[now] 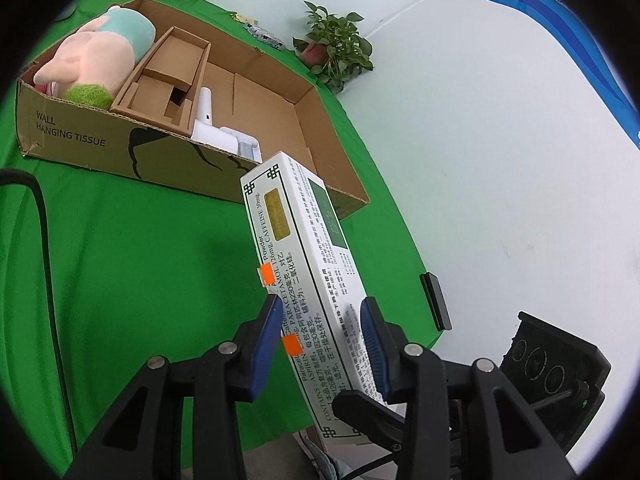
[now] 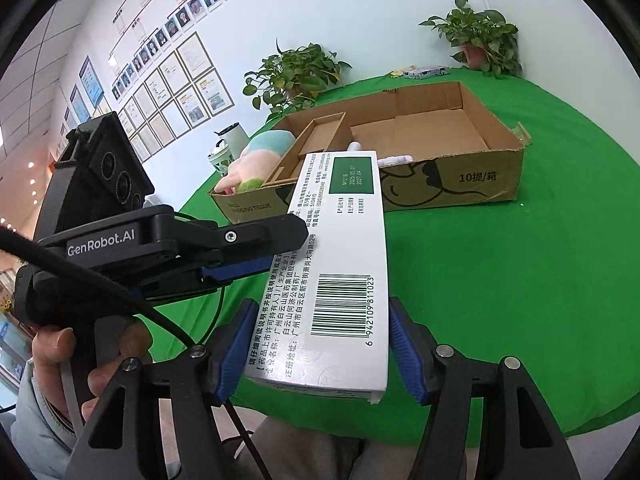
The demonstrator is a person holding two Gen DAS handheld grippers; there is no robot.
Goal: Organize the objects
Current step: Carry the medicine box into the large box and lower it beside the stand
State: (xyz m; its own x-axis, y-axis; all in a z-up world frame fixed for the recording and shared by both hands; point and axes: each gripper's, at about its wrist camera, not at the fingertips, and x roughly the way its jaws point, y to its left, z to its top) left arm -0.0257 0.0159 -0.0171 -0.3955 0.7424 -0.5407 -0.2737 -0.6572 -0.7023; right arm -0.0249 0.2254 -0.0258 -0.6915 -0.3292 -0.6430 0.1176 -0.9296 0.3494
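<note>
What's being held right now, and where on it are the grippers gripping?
The medicine box, held by both: the right gripper across its long sides near the barcode end, the left gripper pinching the same end crosswise.

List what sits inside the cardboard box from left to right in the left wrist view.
Plush toy → brown cardboard insert → white device → bare floor of the cardboard box.

Medicine box [image 2: 336, 264] before carton [image 2: 472, 160]; plush [image 1: 100, 60] inside carton.
</note>
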